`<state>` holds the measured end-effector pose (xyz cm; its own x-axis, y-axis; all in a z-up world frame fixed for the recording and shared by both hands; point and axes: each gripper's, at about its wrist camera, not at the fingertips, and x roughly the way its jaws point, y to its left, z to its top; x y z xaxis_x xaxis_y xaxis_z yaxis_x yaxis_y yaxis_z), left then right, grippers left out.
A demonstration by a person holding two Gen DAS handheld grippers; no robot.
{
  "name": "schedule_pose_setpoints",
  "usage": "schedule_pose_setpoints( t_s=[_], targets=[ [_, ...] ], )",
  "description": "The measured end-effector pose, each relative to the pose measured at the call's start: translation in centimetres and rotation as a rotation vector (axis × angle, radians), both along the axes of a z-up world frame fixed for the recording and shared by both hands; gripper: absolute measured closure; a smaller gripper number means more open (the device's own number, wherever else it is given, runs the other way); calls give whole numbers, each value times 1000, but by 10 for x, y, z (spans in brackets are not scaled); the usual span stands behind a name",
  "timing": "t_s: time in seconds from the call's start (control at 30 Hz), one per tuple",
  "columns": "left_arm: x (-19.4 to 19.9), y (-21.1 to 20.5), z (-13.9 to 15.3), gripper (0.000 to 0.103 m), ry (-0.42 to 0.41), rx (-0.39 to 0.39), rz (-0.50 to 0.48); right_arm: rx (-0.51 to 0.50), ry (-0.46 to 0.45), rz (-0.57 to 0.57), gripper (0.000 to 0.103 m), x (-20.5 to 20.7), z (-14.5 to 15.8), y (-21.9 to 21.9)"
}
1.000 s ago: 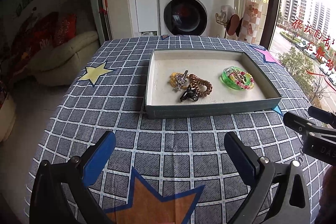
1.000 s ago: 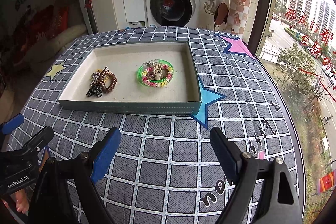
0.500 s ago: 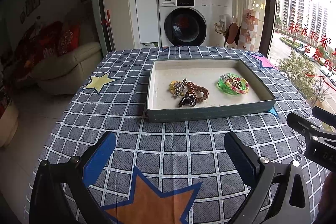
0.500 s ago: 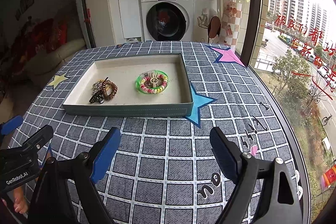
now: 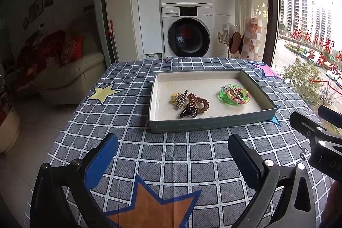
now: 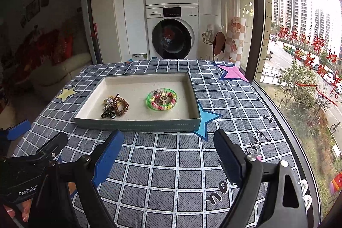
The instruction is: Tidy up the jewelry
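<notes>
Both grippers drew back from tray (image 5: pixel 205 124); jewelry inside, apparently untouched.

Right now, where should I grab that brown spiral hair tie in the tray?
Probably pinch the brown spiral hair tie across its right-hand loop, coming from above: it lies flat in the tray, and the black clip and other pieces crowd its left.

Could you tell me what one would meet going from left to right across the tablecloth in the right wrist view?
Yellow star → brown spiral hair tie → green ring holding a beaded bracelet → blue star → pink star.
</notes>
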<state>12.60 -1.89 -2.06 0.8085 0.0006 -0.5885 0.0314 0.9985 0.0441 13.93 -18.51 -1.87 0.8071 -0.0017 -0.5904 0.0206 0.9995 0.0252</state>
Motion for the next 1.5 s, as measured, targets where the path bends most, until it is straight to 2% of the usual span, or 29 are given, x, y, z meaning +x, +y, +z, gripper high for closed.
schedule_pose_setpoints(
  t_s=[0.57,1.5],
  targets=[
    [5,6,-6,0,37,-3,23,-4,19,6,14,4,-4,3],
    [4,6,-8,0,38,-2,18,6,24,8,14,5,-3,5]
  ],
)
